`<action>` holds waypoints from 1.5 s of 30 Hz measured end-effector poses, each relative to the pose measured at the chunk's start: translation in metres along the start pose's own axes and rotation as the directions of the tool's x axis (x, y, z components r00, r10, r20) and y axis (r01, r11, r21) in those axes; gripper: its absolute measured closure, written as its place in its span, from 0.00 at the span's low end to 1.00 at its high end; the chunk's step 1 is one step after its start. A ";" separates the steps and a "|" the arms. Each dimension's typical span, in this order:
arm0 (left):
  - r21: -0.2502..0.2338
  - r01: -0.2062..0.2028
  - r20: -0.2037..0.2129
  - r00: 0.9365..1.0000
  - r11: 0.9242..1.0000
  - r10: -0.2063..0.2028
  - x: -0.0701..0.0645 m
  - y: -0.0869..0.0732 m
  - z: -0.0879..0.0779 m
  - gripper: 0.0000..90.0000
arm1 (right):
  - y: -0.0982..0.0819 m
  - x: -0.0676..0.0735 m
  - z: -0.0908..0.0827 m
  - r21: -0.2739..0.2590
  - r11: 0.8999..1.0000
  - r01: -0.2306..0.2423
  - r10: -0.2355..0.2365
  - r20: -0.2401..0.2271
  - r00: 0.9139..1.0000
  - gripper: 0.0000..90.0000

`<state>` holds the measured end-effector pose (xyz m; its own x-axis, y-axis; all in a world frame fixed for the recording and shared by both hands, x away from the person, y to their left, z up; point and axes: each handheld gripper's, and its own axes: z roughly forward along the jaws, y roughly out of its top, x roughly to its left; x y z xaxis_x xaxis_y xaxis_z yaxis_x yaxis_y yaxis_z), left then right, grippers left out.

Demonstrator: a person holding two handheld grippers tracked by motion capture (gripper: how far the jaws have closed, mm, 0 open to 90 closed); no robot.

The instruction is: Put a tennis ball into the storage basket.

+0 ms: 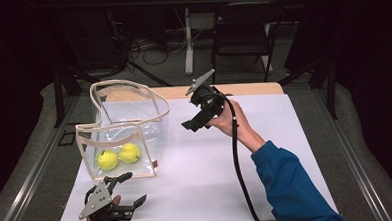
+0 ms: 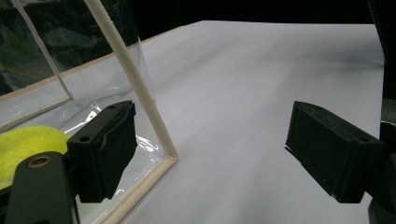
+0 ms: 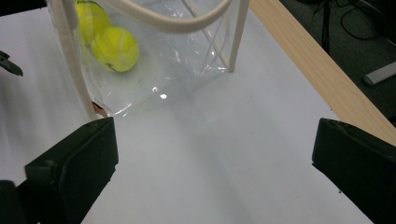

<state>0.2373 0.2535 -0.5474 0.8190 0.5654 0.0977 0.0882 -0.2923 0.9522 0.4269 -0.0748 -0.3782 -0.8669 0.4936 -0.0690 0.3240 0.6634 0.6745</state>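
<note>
Left gripper [image 1: 129,189] low over the white sheet [image 1: 227,179], jaws spread wide, nothing between them. Just ahead of its left-hand jaw, in the left gripper view, the cream-trimmed bottom corner of a clear plastic bag [image 2: 154,116], close beside that jaw but contact not certain; behind the same jaw, part of a yellow tennis ball [image 2: 28,144] through the plastic. Right gripper [image 1: 191,124] raised above the sheet in a hand [image 1: 228,120], tilted down toward the bag, jaws likewise wide apart and empty. Ahead of and below it, in the right gripper view, the bag [image 3: 177,60] standing open-topped, well apart from both jaws, with two tennis balls [image 3: 116,49] lying side by side, touching, on its bottom at the end far from this tool.
</note>
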 end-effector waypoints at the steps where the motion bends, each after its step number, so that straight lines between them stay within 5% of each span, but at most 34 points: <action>1: -0.001 -0.001 -0.001 1.000 1.000 0.001 0.000 0.000 0.000 0.18 | -0.003 0.000 0.000 0.002 1.000 0.000 0.000 0.001 1.000 0.00; 45: 0.004 -0.001 -0.001 1.000 1.000 0.001 0.000 0.000 0.001 0.18 | -0.090 -0.005 -0.010 0.033 0.996 -0.081 0.080 0.025 0.996 0.00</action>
<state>0.2373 0.2528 -0.5478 0.8182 0.5664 0.0986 0.0901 -0.2956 0.9510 0.3981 -0.1426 -0.4316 -0.8284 0.5591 -0.0333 0.4055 0.6397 0.6530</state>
